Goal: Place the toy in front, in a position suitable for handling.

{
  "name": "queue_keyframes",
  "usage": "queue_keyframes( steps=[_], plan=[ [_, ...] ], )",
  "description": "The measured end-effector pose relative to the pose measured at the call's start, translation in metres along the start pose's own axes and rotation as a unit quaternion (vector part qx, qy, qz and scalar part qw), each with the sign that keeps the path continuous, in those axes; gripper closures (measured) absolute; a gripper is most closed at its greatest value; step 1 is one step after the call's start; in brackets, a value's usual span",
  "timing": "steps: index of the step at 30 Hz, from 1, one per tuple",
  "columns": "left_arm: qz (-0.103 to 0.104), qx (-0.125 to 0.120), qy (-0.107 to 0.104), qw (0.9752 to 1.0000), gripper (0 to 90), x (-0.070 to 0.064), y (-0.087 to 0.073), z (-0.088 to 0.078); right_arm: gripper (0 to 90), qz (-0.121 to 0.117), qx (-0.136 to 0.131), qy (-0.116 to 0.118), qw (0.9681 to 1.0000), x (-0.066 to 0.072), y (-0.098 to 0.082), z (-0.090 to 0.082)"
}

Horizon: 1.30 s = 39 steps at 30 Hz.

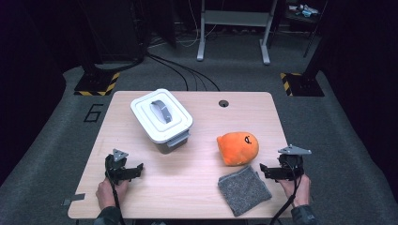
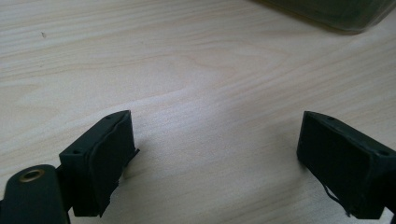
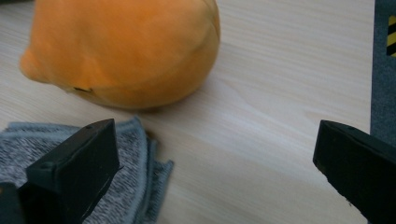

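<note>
An orange plush toy (image 1: 238, 147) lies on the wooden table (image 1: 197, 187), right of centre. A folded grey cloth (image 1: 244, 189) lies just in front of it. A white lidded bin (image 1: 161, 119) with a grey handle stands at the back left. My left gripper (image 1: 137, 169) rests low near the front left, open, with bare wood between its jaws (image 2: 215, 154). My right gripper (image 1: 264, 171) sits at the front right, open, beside the cloth (image 3: 70, 186) and just short of the plush toy (image 3: 126, 51).
A round cable hole (image 1: 224, 103) sits near the table's far edge. Beyond the table are floor cables, a grey frame (image 1: 234, 28) and yellow-black striped bases (image 1: 96, 84). The table's right edge (image 3: 373, 70) runs close to my right gripper.
</note>
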<state>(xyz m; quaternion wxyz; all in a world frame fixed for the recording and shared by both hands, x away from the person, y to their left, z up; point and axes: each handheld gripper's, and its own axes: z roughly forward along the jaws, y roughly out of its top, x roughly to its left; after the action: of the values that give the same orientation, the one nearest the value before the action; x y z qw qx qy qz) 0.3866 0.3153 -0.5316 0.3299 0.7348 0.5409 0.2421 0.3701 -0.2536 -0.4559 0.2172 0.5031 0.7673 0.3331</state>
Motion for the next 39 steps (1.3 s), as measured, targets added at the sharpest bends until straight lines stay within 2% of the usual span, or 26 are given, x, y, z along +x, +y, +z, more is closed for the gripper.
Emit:
queue_keyframes(
  steps=[7,8,13,21,24,28,30,32,34,39],
  plan=[
    [0.000,-0.001,0.000,1.0000,10.9,0.000,0.000,0.000,0.0,-0.020,-0.005,0.005,0.9998,0.018,0.023,0.002],
    [0.000,-0.001,0.000,1.0000,10.8,0.000,0.000,0.000,0.0,-0.030,-0.003,0.005,0.9995,0.021,0.027,0.003],
    [0.000,0.000,0.000,1.0000,10.8,0.000,0.000,0.000,0.0,-0.038,0.000,0.009,0.9992,0.030,0.041,0.011],
    [0.000,-0.001,-0.001,1.0000,10.8,0.000,0.000,0.000,0.0,-0.042,0.006,0.010,0.9991,0.037,0.054,0.026],
    [0.000,0.000,0.000,1.0000,10.8,0.000,0.000,0.000,0.1,-0.037,0.011,0.013,0.9992,0.036,0.059,0.036],
    [0.000,-0.001,0.000,1.0000,10.8,0.000,0.000,0.000,3.2,-0.030,0.017,0.020,0.9992,0.036,0.060,0.042],
    [0.000,0.000,0.000,1.0000,10.8,0.000,0.000,0.000,13.6,-0.026,0.023,0.035,0.9988,0.033,0.059,0.049],
    [0.000,0.000,0.000,1.0000,10.8,0.000,0.000,0.000,15.9,-0.026,0.025,0.035,0.9987,0.033,0.058,0.052],
    [0.000,-0.001,-0.001,1.0000,10.8,0.000,0.000,0.000,19.9,-0.015,0.031,0.038,0.9987,0.033,0.056,0.054],
    [0.000,-0.001,-0.001,1.0000,10.8,0.000,0.000,0.000,37.5,-0.014,0.028,0.039,0.9987,0.033,0.051,0.057]
  ],
)
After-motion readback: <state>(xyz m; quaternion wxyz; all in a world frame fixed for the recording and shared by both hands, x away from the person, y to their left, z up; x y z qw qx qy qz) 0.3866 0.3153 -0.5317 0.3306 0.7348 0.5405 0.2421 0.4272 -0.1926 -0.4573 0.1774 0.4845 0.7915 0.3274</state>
